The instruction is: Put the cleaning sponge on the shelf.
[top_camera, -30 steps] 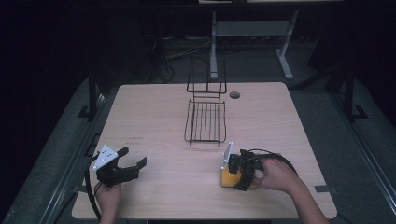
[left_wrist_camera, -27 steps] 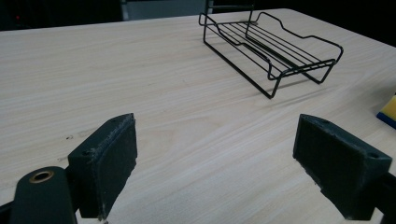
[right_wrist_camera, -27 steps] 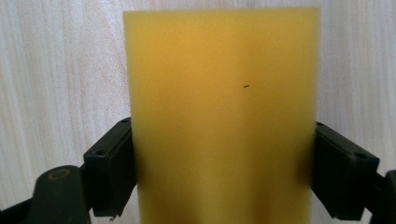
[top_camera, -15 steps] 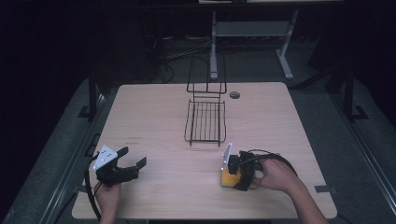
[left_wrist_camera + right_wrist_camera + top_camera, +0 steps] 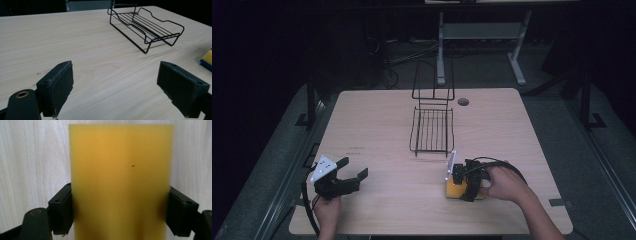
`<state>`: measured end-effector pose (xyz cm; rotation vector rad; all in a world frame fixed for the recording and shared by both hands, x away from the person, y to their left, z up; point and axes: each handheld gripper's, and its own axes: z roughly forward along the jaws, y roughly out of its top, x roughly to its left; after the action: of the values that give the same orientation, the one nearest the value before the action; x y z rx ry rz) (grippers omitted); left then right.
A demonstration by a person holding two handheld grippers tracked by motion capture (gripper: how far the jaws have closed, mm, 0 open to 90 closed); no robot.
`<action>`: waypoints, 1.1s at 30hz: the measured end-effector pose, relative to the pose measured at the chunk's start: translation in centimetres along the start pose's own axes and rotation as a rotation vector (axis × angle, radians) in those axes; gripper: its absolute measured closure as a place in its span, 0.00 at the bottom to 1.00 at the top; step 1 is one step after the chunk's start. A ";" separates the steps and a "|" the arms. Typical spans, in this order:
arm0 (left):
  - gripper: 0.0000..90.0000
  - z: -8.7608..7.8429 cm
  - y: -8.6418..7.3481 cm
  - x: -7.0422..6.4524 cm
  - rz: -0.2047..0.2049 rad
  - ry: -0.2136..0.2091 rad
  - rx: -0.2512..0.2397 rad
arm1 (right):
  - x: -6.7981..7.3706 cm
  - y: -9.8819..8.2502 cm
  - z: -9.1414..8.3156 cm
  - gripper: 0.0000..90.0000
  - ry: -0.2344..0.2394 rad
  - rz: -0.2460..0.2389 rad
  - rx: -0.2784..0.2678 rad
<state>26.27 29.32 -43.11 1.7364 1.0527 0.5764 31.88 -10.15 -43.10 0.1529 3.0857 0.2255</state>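
A yellow sponge (image 5: pixel 121 170) lies flat on the wooden table (image 5: pixel 377 120) near its front right. My right gripper (image 5: pixel 460 187) points down over it, and its two black jaws press against the sponge's long sides (image 5: pixel 121 215). The sponge (image 5: pixel 453 191) peeks out under that gripper, and a corner of it with a blue underside (image 5: pixel 207 58) shows in the left gripper view. My left gripper (image 5: pixel 353 167) rests at the front left, open wide with bare table between its pads (image 5: pixel 115 92).
A black wire rack (image 5: pixel 432 130) with an upright back frame stands at the middle of the table, also seen ahead of the left gripper (image 5: pixel 147 25). A round cable hole (image 5: pixel 463 102) sits behind it. Dark floor and a desk frame lie beyond.
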 end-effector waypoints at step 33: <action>0.14 0.1 0.0 -0.1 -0.007 -0.011 -0.005 | -3.5 4.1 -2.7 0.24 -0.005 -0.033 0.000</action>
<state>26.32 29.19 -43.15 1.7292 1.0491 0.5640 35.62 -6.85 -39.70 0.1026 3.0806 0.2239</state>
